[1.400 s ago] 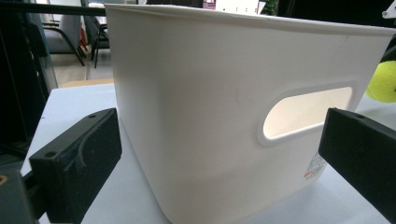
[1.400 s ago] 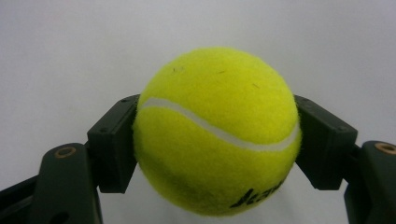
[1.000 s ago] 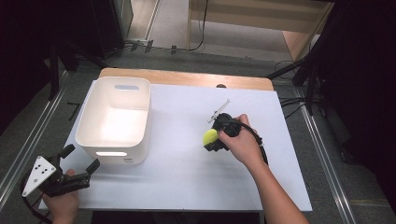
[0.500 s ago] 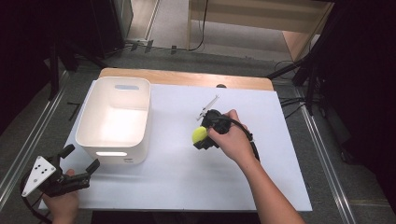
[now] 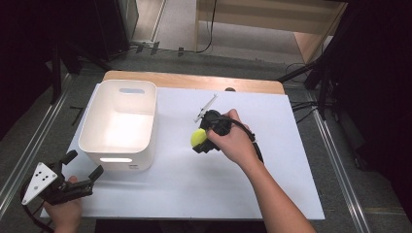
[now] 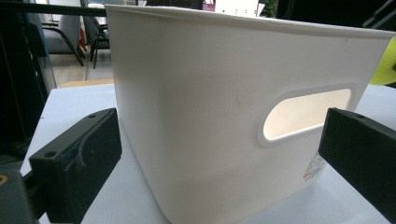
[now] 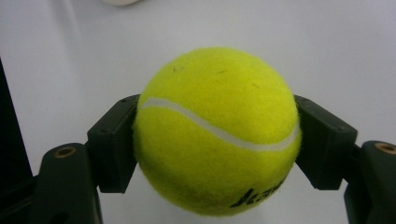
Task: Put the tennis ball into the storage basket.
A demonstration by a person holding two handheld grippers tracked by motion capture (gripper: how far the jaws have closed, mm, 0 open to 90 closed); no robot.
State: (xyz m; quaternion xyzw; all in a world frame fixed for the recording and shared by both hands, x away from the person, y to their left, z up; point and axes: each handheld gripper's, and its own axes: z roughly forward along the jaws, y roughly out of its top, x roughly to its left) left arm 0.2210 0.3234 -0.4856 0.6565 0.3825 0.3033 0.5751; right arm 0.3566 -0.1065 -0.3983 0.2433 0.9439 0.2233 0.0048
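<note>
A yellow tennis ball (image 5: 197, 137) (image 7: 217, 128) is clamped between the jaws of my right gripper (image 5: 199, 140) (image 7: 217, 140), held over the middle of the white table, a short way right of the white bin (image 5: 121, 124). The bin is a plastic tub with a handle slot in its near wall (image 6: 306, 112). My left gripper (image 5: 82, 165) (image 6: 219, 154) rests at the table's front left corner, its jaws wide apart and pointed at the bin's near wall, with nothing between them.
The white table sheet (image 5: 204, 189) has bare room in front and to the right of the ball. A wooden strip (image 5: 194, 81) runs along the far edge. Metal rails (image 5: 29, 145) flank the table, and cables (image 5: 301, 104) lie at the right.
My right gripper has carried the ball leftward toward the bin and lifted it a little. The left gripper has stayed where it was.
</note>
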